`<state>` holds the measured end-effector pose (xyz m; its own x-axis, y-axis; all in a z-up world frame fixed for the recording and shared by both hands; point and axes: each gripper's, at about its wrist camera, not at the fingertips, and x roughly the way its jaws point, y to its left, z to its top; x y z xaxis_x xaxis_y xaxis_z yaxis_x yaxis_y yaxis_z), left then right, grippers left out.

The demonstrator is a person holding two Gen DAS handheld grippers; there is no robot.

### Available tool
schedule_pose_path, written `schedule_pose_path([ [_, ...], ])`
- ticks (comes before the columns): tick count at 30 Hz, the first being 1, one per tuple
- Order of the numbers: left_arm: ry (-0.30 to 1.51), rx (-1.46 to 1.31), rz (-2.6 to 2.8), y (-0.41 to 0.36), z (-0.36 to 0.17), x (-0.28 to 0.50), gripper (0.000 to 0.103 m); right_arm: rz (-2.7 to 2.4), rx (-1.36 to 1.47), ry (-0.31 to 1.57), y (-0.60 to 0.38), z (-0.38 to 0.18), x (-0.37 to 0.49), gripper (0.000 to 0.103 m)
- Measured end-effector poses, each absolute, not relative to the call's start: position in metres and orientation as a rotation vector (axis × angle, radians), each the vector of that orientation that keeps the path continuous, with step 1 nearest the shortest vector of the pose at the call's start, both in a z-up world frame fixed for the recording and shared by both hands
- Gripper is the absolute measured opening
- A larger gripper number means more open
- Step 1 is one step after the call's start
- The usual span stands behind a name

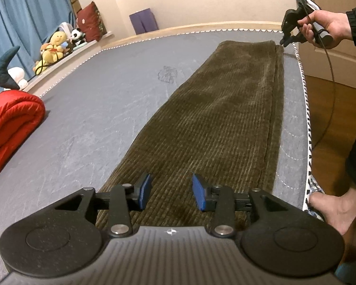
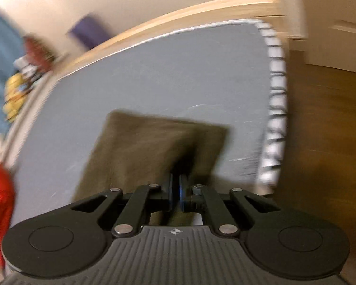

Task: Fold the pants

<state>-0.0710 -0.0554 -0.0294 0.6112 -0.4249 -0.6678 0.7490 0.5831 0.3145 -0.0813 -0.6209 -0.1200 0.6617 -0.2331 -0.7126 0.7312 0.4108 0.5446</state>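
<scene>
We work a pair of olive corduroy pants (image 1: 216, 118) laid lengthwise along the right side of a grey mattress (image 1: 95, 109).

Nearest us, our left gripper (image 1: 171, 193) hangs just above the near end of the pants, its blue pads (image 1: 144, 191) spread wide with nothing between them. In the blurred right wrist view, our right gripper (image 2: 175, 193) is clenched on an edge of the same fabric, the cloth rising in a ridge toward its closed pads. From the left wrist view we see that gripper at the far right corner of the pants, held in our right hand (image 1: 327, 27) by the mattress edge. A rolled red quilt (image 1: 9, 123) lies at the left; farther off, stuffed toys (image 1: 57, 45) line a ledge before blue curtains (image 1: 23, 9).
</scene>
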Motion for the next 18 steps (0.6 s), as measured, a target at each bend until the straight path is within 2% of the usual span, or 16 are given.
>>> schedule_pose_path([
  [2, 0.587, 0.617, -0.709, -0.051, -0.031, -0.068, 0.045, -0.636, 1.024, 0.570, -0.631, -0.128, -0.081, 0.010],
  [6, 0.629, 0.576, -0.676, -0.037, -0.035, -0.059, 0.045, -0.572, 1.142, 0.555, -0.644, -0.146, -0.069, 0.021],
  [13, 0.687, 0.536, -0.664, -0.015, -0.041, -0.052, 0.045, -0.744, 1.159, 0.440, -0.637, -0.124, -0.083, 0.027],
  [18, 0.784, 0.563, -0.809, -0.017, -0.054, -0.059, 0.045, -0.533, 1.179, 0.440, -0.632, -0.120, -0.069, 0.056],
])
